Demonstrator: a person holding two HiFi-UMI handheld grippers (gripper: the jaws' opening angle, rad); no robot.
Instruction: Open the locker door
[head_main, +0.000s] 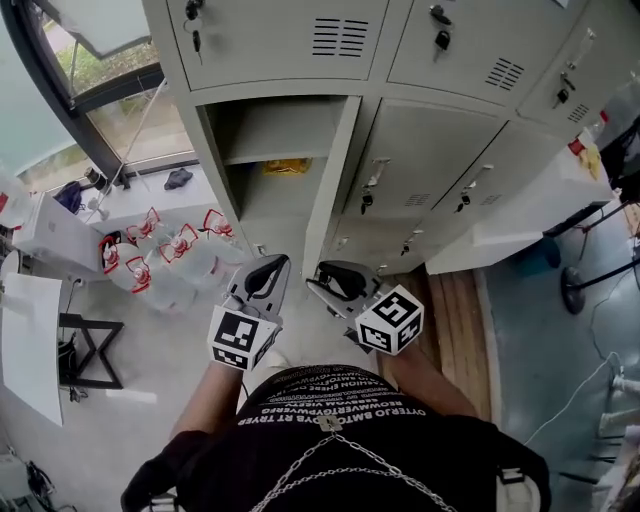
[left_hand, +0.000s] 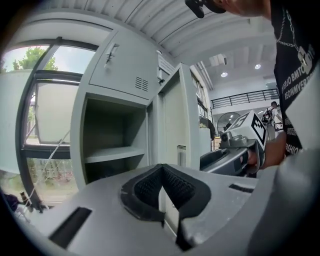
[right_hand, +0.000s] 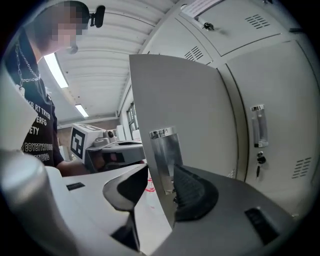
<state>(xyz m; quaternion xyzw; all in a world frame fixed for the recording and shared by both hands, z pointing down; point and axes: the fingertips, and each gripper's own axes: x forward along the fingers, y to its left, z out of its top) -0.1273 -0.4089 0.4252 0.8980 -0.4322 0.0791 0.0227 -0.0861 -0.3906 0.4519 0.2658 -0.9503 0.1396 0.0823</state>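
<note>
1. Grey sheet-steel locker door stands swung out, edge towards the person; likely light, stiff and slippery-painted.
2. Right gripper straddles the door's edge at its chrome handle, the best hold, with jaws slack.
3. Left gripper, just left of the door, is closed on nothing.

Bright, even daylight comes from the window at the head view's left, and the pale floor looks washed out. Soft shadow fills the open locker. Ceiling lights glare in the right gripper view. Both gripper views bulge like a fisheye, with black corners, curved straight edges and a soft near foreground.
</note>
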